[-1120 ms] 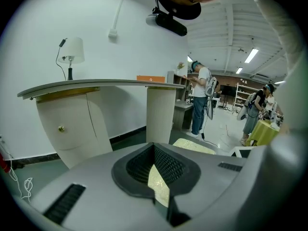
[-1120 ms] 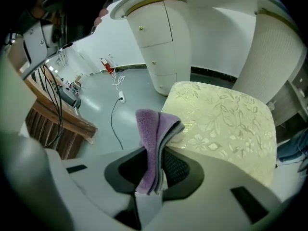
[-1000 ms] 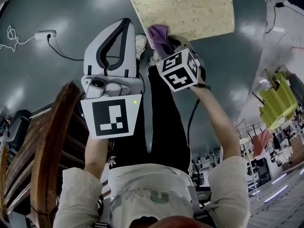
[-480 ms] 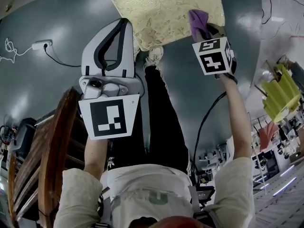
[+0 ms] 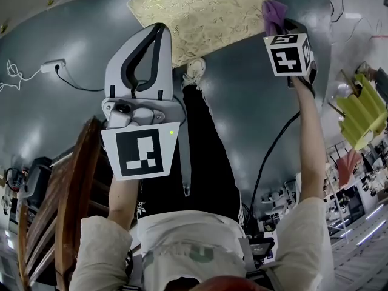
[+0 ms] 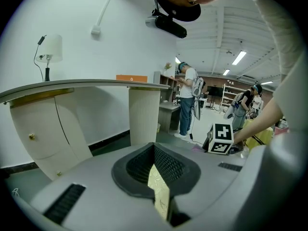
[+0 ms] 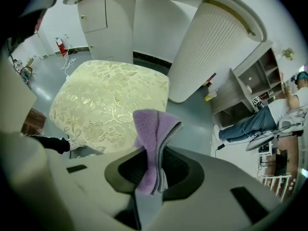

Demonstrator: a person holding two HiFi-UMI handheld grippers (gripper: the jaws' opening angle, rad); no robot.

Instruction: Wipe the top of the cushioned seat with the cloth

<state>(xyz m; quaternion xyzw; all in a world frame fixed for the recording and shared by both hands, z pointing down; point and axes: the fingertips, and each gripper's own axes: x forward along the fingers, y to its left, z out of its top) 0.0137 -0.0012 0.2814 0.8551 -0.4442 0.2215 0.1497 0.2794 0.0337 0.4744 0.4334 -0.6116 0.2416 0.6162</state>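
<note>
The cushioned seat (image 5: 200, 17), covered in gold floral fabric, lies on the grey floor at the top of the head view. My right gripper (image 5: 280, 24) is shut on a folded purple cloth (image 5: 274, 10) at the seat's right edge. In the right gripper view the cloth (image 7: 154, 134) sticks up out of the jaws, in front of the seat's (image 7: 106, 105) near right corner. My left gripper (image 5: 159, 30) hovers over the seat's near edge, shut. A sliver of gold fabric (image 6: 159, 196) shows in the slit between its jaws.
A wooden chair (image 5: 66, 193) stands at the lower left. On the floor to the left lies a power strip with a cable (image 5: 51, 65). A yellow object (image 5: 357, 111) is at the right. A white ribbed pillar (image 7: 211, 52) and cabinet stand beyond the seat. People (image 6: 187, 100) stand farther off.
My right gripper has carried the purple cloth across the seat, from near its near left corner to its right edge. The left gripper has kept still.
</note>
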